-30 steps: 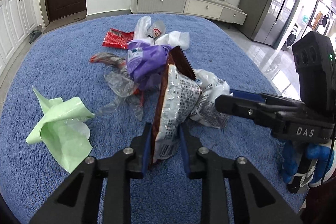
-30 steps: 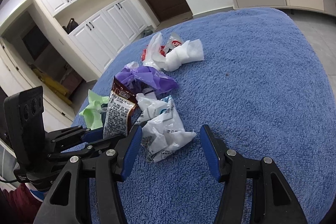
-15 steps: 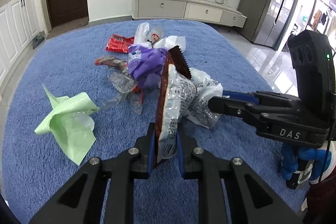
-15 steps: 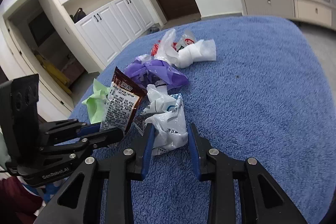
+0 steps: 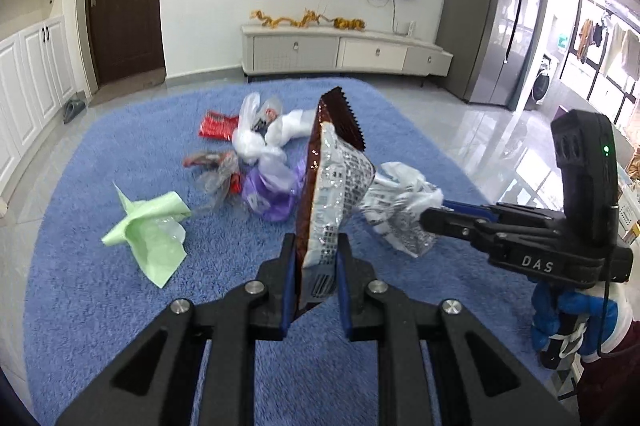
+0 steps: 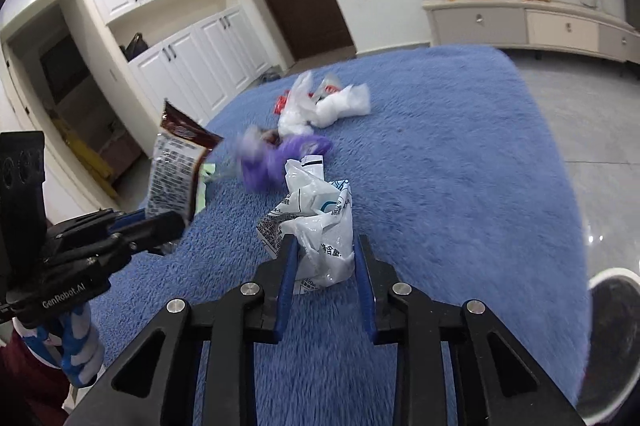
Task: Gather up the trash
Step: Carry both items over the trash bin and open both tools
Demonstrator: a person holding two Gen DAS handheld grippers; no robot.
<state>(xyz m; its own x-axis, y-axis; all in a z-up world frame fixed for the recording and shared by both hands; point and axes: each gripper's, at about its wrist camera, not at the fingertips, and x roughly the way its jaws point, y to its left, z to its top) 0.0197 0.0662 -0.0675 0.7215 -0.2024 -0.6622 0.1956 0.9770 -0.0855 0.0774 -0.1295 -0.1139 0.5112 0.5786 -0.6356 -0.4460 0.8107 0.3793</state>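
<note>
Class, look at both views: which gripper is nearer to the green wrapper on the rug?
Left. The left gripper, shut on a snack bag, is just right of the green wrapper. The right gripper, holding a white bag, is further right.

Your left claw [image 5: 316,262] is nearly closed, both blue-padded fingers [image 5: 289,268] pinching the bottom edge of a snack wrapper [image 5: 332,186] so it stands upright. Your right claw [image 6: 325,266] is clamped on a crumpled white bag [image 6: 320,222], reaching in from the right, its fingertips near the left claw's. A blue-and-white gloved hand [image 5: 576,322] grips the right handle.
</note>
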